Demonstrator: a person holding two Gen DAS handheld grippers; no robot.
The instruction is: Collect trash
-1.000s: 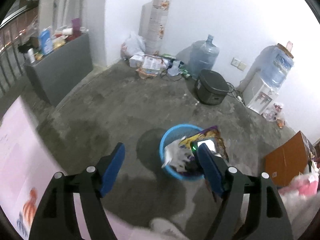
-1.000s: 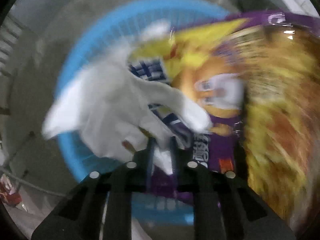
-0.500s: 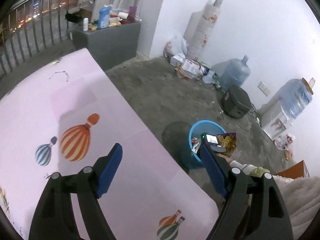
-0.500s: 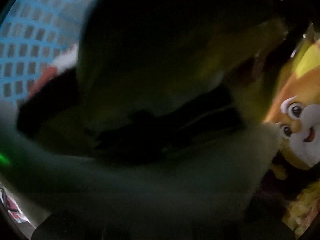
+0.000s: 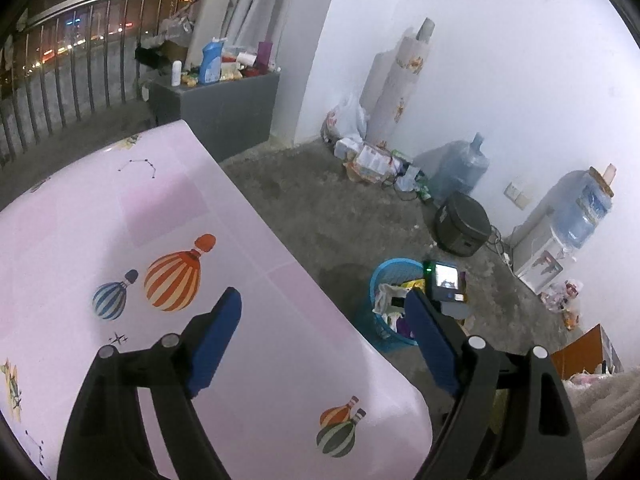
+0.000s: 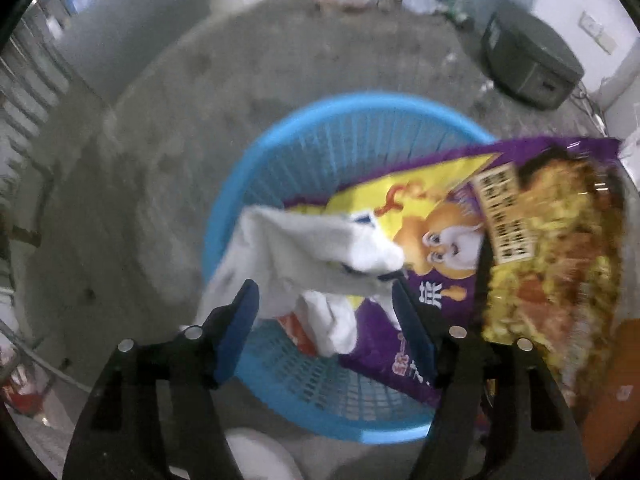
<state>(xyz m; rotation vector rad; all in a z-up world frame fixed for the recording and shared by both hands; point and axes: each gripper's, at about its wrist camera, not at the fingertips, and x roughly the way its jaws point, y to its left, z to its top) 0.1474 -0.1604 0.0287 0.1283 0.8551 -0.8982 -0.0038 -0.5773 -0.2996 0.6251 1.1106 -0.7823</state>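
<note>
A blue mesh waste basket (image 6: 320,128) stands on the concrete floor. A crumpled white tissue (image 6: 304,248) and a large purple and yellow snack bag (image 6: 516,248) lie in it, the bag hanging over the right rim. My right gripper (image 6: 324,324) is open and empty just above the basket, over the tissue. My left gripper (image 5: 320,340) is open and empty above the pink table (image 5: 120,220). The basket also shows in the left wrist view (image 5: 380,276), beyond the table's edge, with the right gripper's body above it.
A black rice cooker (image 5: 462,224), water bottles (image 5: 460,168), a water dispenser (image 5: 576,216) and a litter pile (image 5: 372,156) line the white wall. A grey cabinet (image 5: 224,108) with bottles stands by the railing. A cardboard box (image 5: 584,356) sits at right.
My right gripper has opened and let go of the white tissue, which now lies in the basket, then pulled back up. My left gripper has risen and swung over the pink table.
</note>
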